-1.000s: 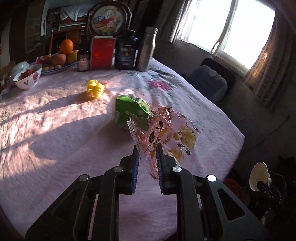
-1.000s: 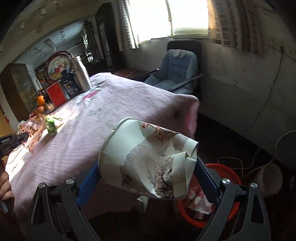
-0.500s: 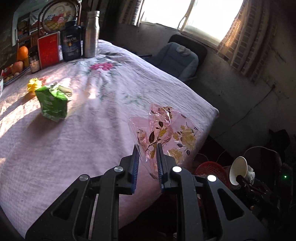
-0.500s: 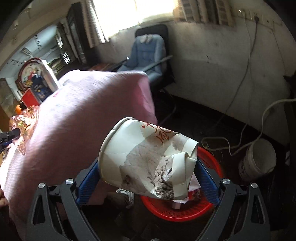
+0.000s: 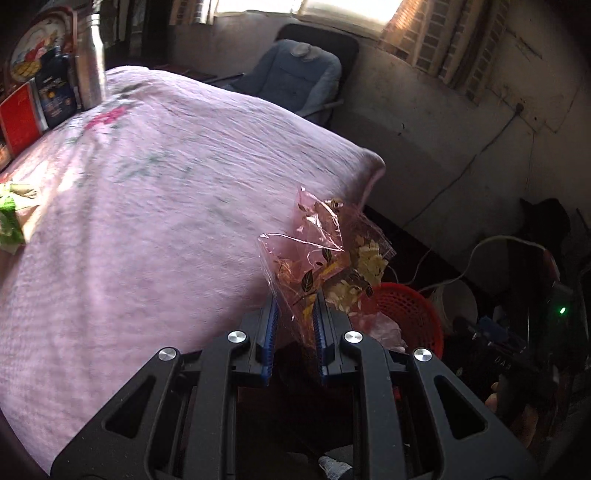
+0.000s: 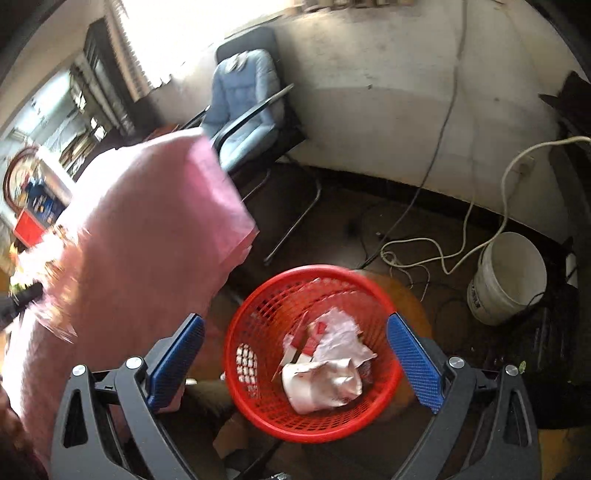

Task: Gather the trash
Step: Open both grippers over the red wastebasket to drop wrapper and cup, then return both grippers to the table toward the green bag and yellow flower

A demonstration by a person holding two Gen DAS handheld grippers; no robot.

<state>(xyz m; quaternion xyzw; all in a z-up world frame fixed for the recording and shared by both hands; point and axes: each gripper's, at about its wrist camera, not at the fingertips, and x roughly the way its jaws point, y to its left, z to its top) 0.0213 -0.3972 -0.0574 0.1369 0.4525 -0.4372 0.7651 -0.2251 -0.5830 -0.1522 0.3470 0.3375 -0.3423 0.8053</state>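
Trash is split between your two views. From the left wrist, your left gripper (image 5: pixel 293 325) is clamped on a crinkled pink floral wrapper (image 5: pixel 325 258), held past the near right corner of the pink-clothed table (image 5: pixel 155 206), with the red basket (image 5: pixel 406 314) low to its right. From the right wrist, your right gripper (image 6: pixel 295 354) stands wide apart and empty above that basket (image 6: pixel 314 350), where a crushed paper cup (image 6: pixel 321 380) lies. You are mid-drop-off; next, I judge, carry the wrapper over the basket and let go.

Lived-in home room, pink-clothed table (image 5: pixel 155 206), padded armchair (image 5: pixel 291 74), curtained window (image 5: pixel 424 33), red wastebasket (image 6: pixel 258 295)
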